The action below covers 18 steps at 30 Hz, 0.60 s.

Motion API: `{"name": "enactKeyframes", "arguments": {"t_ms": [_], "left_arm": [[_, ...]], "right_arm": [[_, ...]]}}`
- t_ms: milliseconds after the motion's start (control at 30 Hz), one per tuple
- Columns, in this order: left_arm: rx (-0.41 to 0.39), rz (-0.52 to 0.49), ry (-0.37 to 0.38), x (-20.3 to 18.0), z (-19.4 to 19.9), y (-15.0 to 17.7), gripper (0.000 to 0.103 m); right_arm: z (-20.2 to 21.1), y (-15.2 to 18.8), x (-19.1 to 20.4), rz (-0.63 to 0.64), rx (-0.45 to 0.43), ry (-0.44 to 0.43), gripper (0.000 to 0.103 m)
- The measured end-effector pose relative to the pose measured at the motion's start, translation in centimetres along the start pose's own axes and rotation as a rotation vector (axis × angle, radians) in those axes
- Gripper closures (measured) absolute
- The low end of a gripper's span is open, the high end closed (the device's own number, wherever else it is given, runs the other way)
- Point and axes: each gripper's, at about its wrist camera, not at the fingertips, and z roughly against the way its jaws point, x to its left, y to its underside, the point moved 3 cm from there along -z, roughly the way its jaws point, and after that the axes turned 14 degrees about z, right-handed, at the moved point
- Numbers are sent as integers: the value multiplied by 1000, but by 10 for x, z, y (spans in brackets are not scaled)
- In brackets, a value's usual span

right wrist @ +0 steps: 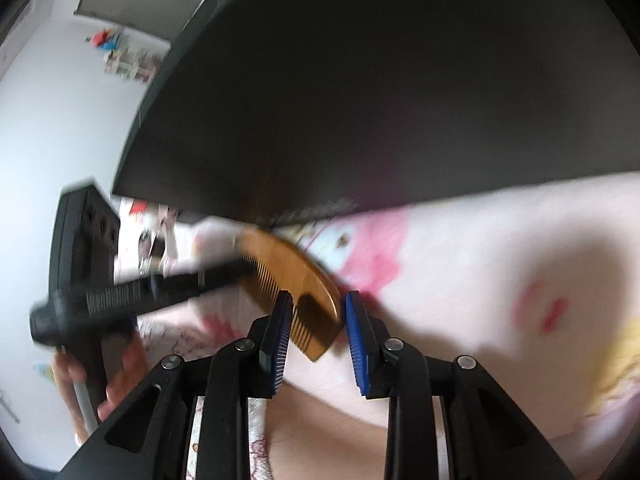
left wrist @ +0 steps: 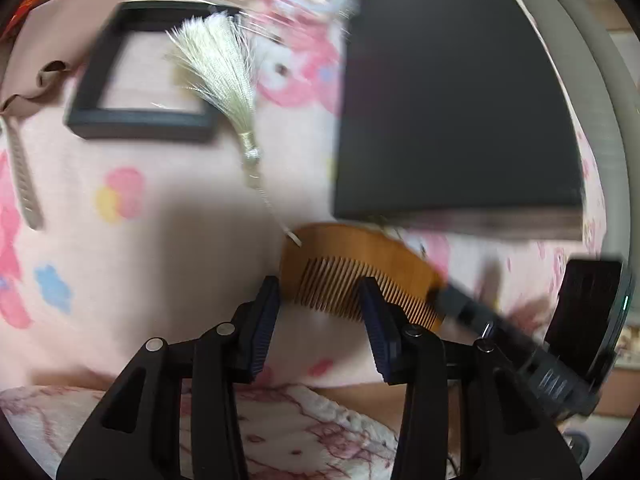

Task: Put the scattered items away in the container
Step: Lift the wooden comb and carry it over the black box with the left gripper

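Right gripper (right wrist: pixel 315 328) stands with jaws parted around the tip of the wooden comb (right wrist: pixel 288 280), not clamped yet. Left gripper (left wrist: pixel 320 312) is likewise wide, the comb (left wrist: pixel 360 264) lying just ahead at 12 o'clock on the pink blanket (left wrist: pixel 160 220). I judge the comb light, stiff and smooth; grip across the solid spine, not the fragile teeth. Only the left view shows its tassel (left wrist: pixel 224 76) at 11 o'clock and the black frame (left wrist: pixel 136 120); the black box (left wrist: pixel 448 92) appears in both.
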Motion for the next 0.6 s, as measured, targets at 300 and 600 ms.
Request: {"name": "enactKeyframes", "arguments": {"t_ms": [300,600], "left_arm": [[-33,-2,-13,0,-3,9,53],[-109,-84,8,-14,15,35,58]], "right_arm": [[-21,-7,-4,22,44,11,79],[-7,13,8,85,14,40,78]]}}
